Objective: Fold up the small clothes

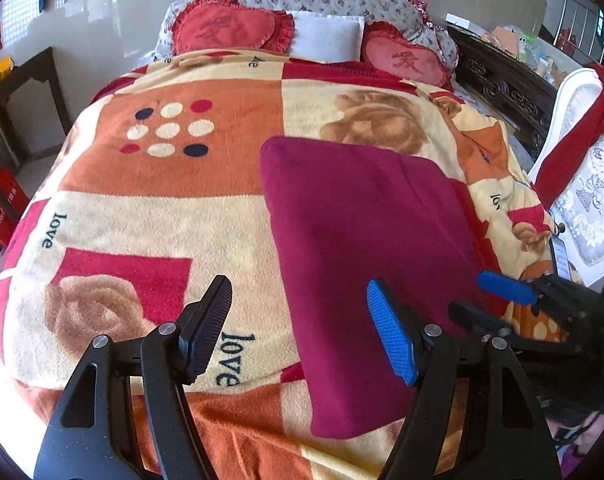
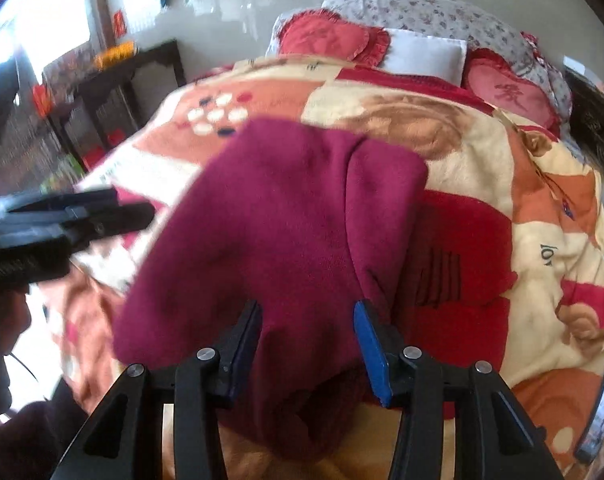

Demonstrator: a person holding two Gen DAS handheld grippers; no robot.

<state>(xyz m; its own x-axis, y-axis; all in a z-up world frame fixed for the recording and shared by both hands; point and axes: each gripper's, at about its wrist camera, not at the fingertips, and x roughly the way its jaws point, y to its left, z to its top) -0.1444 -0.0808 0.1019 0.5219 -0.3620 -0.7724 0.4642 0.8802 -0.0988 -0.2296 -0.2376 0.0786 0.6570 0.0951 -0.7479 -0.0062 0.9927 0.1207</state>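
A maroon garment [image 1: 366, 256] lies folded into a rough rectangle on the patterned blanket [image 1: 173, 216] of a bed. My left gripper [image 1: 302, 328] is open and empty above the blanket at the garment's near left edge. In the right wrist view the same garment [image 2: 285, 240] fills the middle. My right gripper [image 2: 308, 344] is open, with its two fingers on either side of the garment's near edge and cloth between them. The right gripper also shows in the left wrist view [image 1: 490, 300] at the garment's right edge. The left gripper shows in the right wrist view [image 2: 101, 212] at the left.
Two red heart cushions [image 1: 229, 28] and a white pillow [image 1: 326, 36] lie at the head of the bed. A dark carved headboard or bench [image 1: 502, 84] and a white chair with red cloth [image 1: 582, 128] stand at the right. A dark table [image 1: 17, 88] stands at the left.
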